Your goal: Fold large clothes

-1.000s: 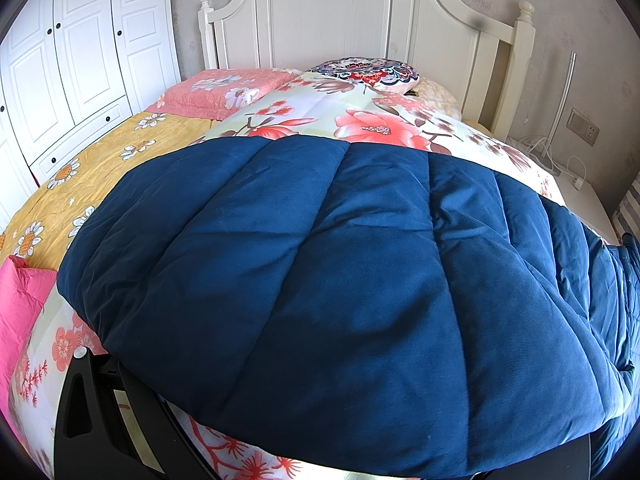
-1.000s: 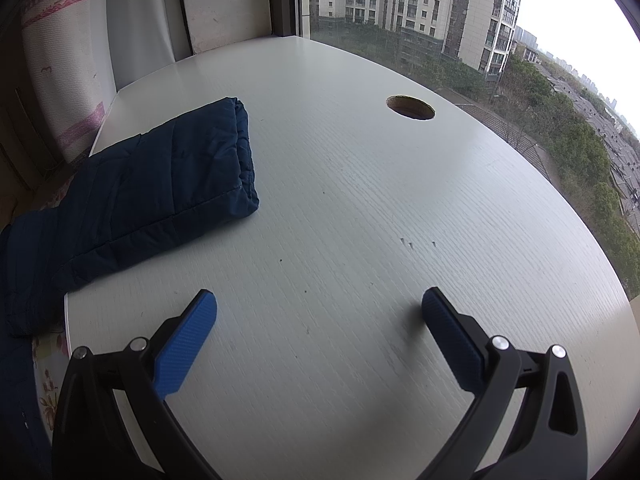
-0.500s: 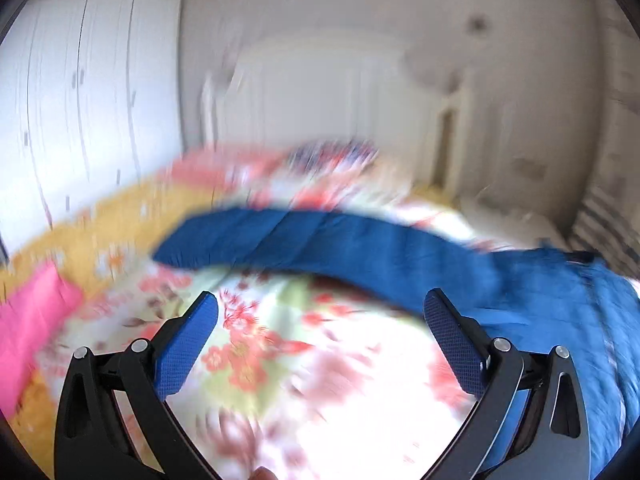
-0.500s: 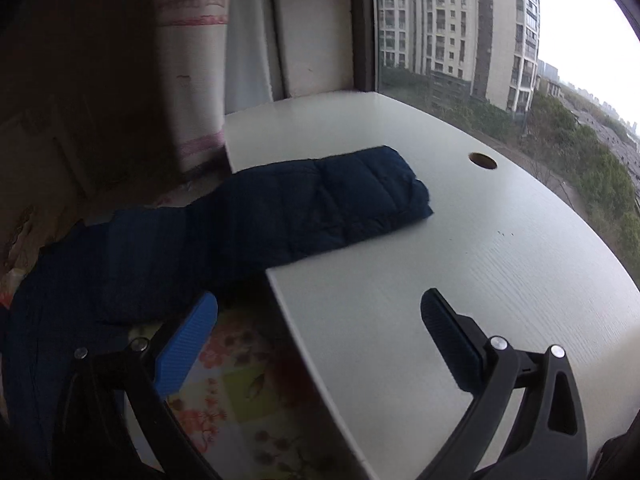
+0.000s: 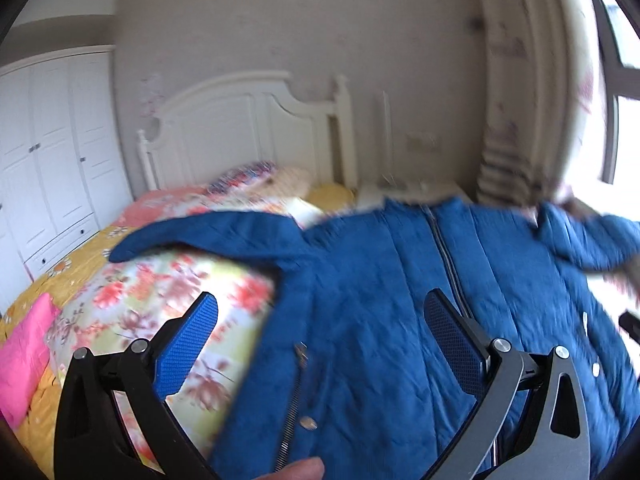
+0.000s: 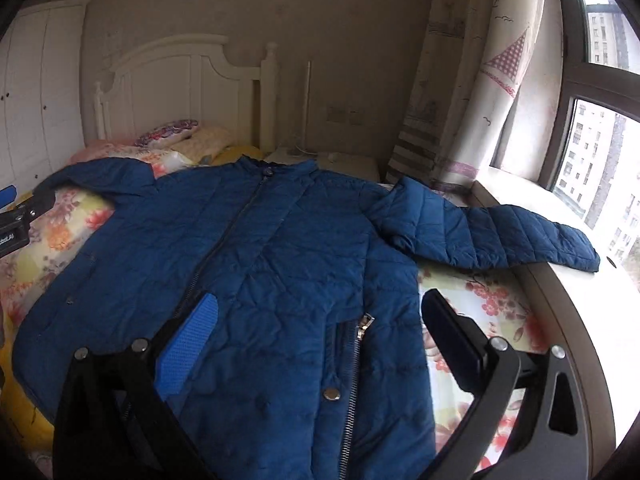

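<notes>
A large blue quilted jacket (image 6: 280, 264) lies spread front-up on the floral bed cover, zipper closed, collar toward the headboard. One sleeve (image 6: 500, 236) stretches right onto the white windowsill. The other sleeve (image 5: 208, 236) reaches left across the bed. My right gripper (image 6: 320, 332) hovers open above the jacket's lower front, holding nothing. My left gripper (image 5: 320, 332) hangs open over the jacket's left side (image 5: 360, 340), also empty; that view is blurred by motion. A fingertip (image 5: 296, 470) shows at the bottom edge of the left wrist view.
A white headboard (image 6: 188, 80) with pillows (image 6: 168, 132) stands at the far end. A white wardrobe (image 5: 52, 152) fills the left wall. A pink cloth (image 5: 24, 360) lies at the bed's left. A curtain (image 6: 472, 80) and a window (image 6: 600, 140) border the right side. The left gripper's body (image 6: 16, 216) shows at the left edge.
Both grippers pulled back and up from the jacket. The left gripper swung right, so the whole jacket front now shows. The right view turned from the windowsill to the bed.
</notes>
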A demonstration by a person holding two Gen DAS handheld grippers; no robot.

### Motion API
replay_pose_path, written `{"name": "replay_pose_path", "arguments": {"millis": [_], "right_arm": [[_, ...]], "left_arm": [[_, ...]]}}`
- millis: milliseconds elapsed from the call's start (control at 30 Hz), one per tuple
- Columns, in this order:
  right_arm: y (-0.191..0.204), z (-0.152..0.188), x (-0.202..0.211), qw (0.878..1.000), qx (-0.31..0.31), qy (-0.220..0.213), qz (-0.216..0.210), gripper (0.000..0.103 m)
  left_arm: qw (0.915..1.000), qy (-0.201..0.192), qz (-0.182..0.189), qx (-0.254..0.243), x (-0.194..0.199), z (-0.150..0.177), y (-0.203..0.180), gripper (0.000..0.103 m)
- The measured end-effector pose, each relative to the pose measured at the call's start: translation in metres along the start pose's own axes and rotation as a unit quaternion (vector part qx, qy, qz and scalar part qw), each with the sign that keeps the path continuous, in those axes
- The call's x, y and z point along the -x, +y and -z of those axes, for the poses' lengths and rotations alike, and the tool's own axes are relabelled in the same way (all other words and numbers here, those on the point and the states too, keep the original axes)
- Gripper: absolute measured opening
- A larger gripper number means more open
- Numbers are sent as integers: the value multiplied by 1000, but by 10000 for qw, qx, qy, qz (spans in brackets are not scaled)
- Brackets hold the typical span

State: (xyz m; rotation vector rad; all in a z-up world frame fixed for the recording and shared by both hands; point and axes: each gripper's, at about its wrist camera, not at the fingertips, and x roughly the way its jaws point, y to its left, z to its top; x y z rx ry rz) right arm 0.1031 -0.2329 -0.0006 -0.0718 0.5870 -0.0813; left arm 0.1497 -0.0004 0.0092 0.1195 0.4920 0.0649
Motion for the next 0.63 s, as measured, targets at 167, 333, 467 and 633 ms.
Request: {"name": "replay_pose_path", "arguments": {"millis": [167, 333, 467, 633], "right_arm": [[-47, 7, -8, 9985, -497, 68, 235, 101], [-66, 20, -22, 9966, -734, 219, 300, 101], [-61, 32, -34, 9963, -740, 356, 244, 101], [-47, 38, -41, 9968, -621, 444, 229, 101]], "left_arm": [[9987, 258, -426, -121, -20, 18, -16, 99], [9988, 224, -420, -107, -30, 30, -22, 99], [9985, 354, -319, -260, -40, 35, -29, 99], [9973, 613, -275, -293, -54, 45, -32, 99]]}}
